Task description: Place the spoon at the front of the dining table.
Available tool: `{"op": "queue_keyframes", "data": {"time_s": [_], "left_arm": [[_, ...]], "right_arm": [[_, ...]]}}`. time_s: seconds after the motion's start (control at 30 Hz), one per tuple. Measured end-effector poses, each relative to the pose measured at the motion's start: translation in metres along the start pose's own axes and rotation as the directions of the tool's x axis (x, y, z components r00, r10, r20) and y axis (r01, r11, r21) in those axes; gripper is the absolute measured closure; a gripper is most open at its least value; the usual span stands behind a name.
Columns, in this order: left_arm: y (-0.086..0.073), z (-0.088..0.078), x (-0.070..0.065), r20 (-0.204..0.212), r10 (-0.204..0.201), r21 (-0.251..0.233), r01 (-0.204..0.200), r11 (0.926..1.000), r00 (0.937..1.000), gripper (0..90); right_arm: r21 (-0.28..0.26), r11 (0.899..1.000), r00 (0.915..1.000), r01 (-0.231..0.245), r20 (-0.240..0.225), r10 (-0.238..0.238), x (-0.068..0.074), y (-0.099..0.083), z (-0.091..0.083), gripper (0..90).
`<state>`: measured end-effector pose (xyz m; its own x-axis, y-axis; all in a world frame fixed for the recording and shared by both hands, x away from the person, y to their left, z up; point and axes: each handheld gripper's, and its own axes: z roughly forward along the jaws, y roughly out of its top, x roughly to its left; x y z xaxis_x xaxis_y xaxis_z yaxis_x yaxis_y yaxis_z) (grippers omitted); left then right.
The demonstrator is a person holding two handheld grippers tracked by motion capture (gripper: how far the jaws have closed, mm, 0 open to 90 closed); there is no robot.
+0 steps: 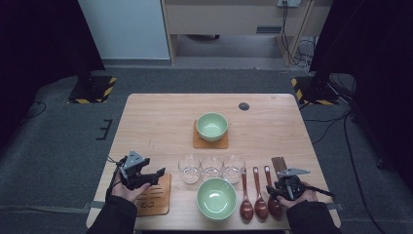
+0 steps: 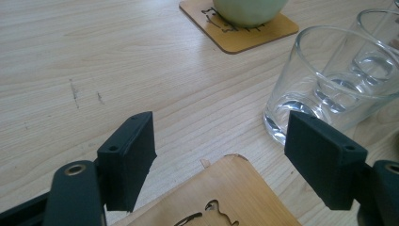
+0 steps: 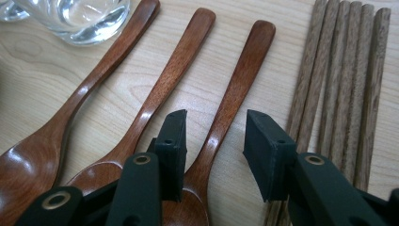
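Spoon (image 3: 226,108), the rightmost of three brown wooden spoons, lies flat on the desk (image 1: 160,122) at the near right edge, handle pointing away from the person. It lies just beside the middle spoon (image 3: 160,89) on one side and a bundle of dark wooden chopsticks (image 3: 343,75) on the other. The right gripper (image 3: 214,150) hangs low over its neck with one jaw on either side of the handle; the jaws stand apart and press on nothing, so the spoon is not gripped. The third spoon (image 3: 70,117) lies farthest left, its handle tip near a clear glass (image 3: 75,16).

The left gripper (image 2: 221,155) is released, jaws wide, poised over the corner of a wooden coaster (image 2: 226,197) at the near left of the desk. A row of empty glasses (image 1: 211,168) stands mid-desk. One green bowl (image 1: 216,197) sits at the near edge between coaster and spoons; a second green bowl (image 1: 212,126) rests on another coaster (image 1: 210,142) farther back.
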<state>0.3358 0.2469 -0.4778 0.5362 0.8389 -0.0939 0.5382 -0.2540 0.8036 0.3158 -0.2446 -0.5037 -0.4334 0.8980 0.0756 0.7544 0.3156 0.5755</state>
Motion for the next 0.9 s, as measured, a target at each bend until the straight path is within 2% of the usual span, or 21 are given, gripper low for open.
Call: {"op": "queue_keyframes", "data": {"time_s": [0.4, 0.9], "left_arm": [[0.0008, 0.0008, -0.001, 0.002, 0.007, 0.002, -0.007, 1.0, 1.0, 24.7], [0.0007, 0.0017, -0.0011, 0.005, 0.006, 0.006, -0.006, 1.0, 1.0, 24.9]], "right_arm": [[0.065, 0.998, 0.9998, 0.001, 0.022, -0.002, 0.003, 0.0032, 0.0074, 66.6], [0.081, 0.997, 0.9976, -0.007, 0.07, 0.001, 0.0083, 0.0054, 0.009, 71.7]]}}
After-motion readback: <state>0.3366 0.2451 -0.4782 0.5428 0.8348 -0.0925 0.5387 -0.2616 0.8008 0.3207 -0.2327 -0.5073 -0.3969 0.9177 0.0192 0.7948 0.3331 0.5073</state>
